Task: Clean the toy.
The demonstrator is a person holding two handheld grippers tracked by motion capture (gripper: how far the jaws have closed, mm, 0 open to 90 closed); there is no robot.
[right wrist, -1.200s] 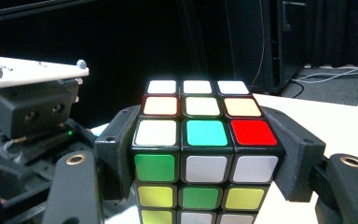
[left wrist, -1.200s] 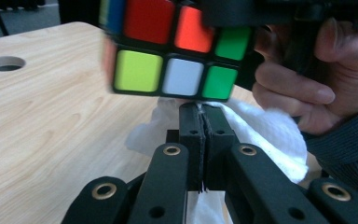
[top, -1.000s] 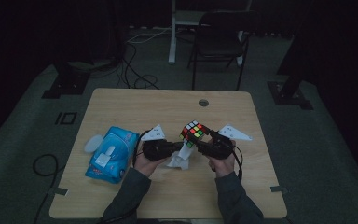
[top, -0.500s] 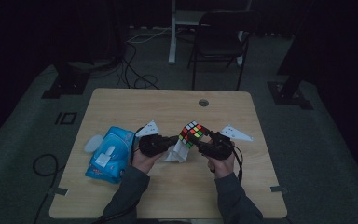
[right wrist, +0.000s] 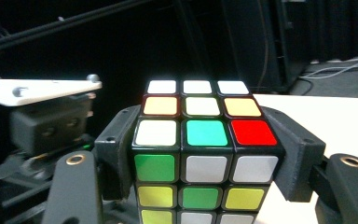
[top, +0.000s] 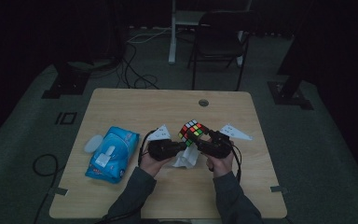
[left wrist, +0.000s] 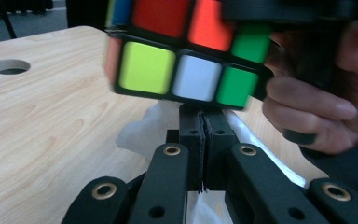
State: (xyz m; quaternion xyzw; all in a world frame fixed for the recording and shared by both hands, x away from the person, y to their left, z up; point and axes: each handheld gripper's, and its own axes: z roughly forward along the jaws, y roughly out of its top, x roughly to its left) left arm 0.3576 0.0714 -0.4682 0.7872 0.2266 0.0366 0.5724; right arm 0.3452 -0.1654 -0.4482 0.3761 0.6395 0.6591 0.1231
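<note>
One cube clamped in right gripper; left gripper jaws together on tissue, just below cube.

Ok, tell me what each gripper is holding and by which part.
Right gripper clamps the puzzle cube by two opposite side faces. Left gripper is shut on the white tissue, pinching a bunched fold under the cube.
</note>
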